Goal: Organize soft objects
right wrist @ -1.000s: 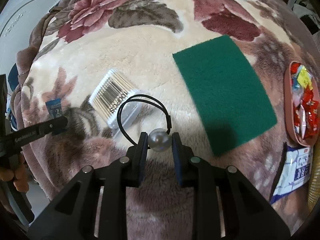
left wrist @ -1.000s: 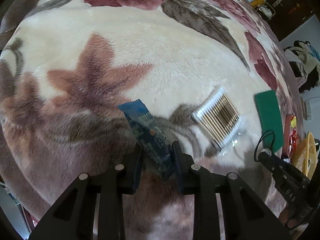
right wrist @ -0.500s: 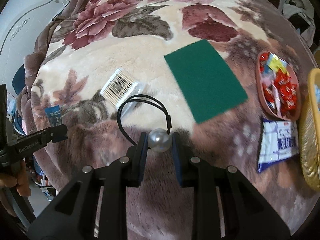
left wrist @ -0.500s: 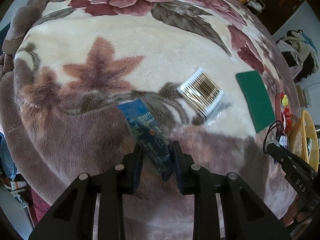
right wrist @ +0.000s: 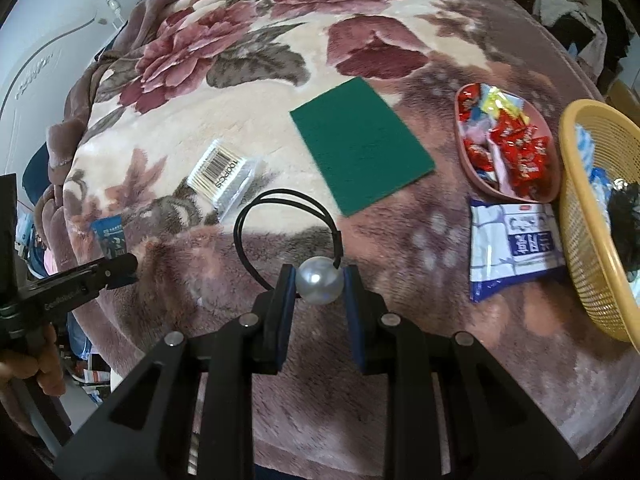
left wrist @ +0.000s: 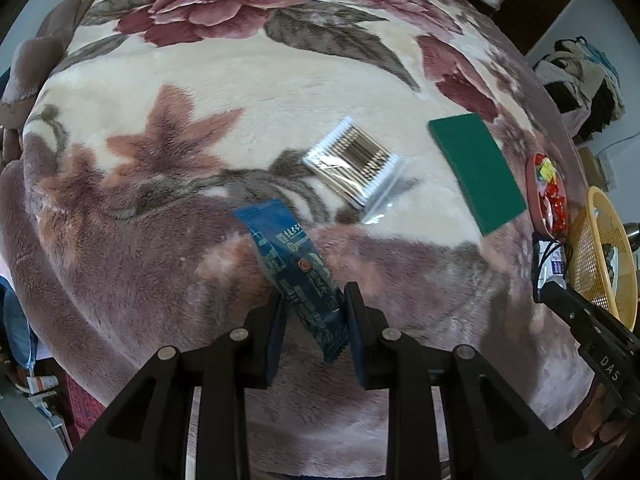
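My left gripper is shut on a long blue packet and holds it above the floral blanket. My right gripper is shut on the pearl bead of a black hair tie, lifted above the blanket. A pack of cotton swabs and a green scouring pad lie on the blanket between the two grippers. The left gripper and its blue packet show at the left of the right wrist view.
A yellow mesh basket stands at the right edge with items inside. A pink dish of wrapped candies sits beside it. A blue and white packet lies in front of the dish. The blanket drops off at left and front.
Both grippers have risen and drawn back with their loads, so more of the blanket shows. The right gripper has shifted toward the basket, now in its view.
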Available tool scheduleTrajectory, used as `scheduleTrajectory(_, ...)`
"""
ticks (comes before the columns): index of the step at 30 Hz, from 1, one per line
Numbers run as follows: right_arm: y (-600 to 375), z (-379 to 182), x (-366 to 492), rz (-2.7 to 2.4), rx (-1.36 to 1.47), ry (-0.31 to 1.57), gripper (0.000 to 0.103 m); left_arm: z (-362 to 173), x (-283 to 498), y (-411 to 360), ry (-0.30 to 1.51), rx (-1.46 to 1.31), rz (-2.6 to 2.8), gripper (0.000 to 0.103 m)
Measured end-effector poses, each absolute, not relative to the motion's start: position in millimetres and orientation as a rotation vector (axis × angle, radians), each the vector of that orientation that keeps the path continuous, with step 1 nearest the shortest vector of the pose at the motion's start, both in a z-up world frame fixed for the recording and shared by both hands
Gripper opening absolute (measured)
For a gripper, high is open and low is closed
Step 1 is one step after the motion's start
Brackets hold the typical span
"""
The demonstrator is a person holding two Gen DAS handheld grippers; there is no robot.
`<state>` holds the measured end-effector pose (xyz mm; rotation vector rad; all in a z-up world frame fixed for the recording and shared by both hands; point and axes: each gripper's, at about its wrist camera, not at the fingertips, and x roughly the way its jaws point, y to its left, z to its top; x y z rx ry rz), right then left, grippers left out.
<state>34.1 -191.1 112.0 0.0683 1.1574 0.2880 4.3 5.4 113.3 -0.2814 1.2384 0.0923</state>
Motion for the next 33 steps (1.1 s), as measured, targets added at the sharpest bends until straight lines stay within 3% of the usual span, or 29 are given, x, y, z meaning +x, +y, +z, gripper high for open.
scheduleTrajectory(33, -295, 144, 9, 0.142, 0.171, 1.074, 0.025, 144, 19, -111, 1.216, -0.129, -0.069, 0.028)
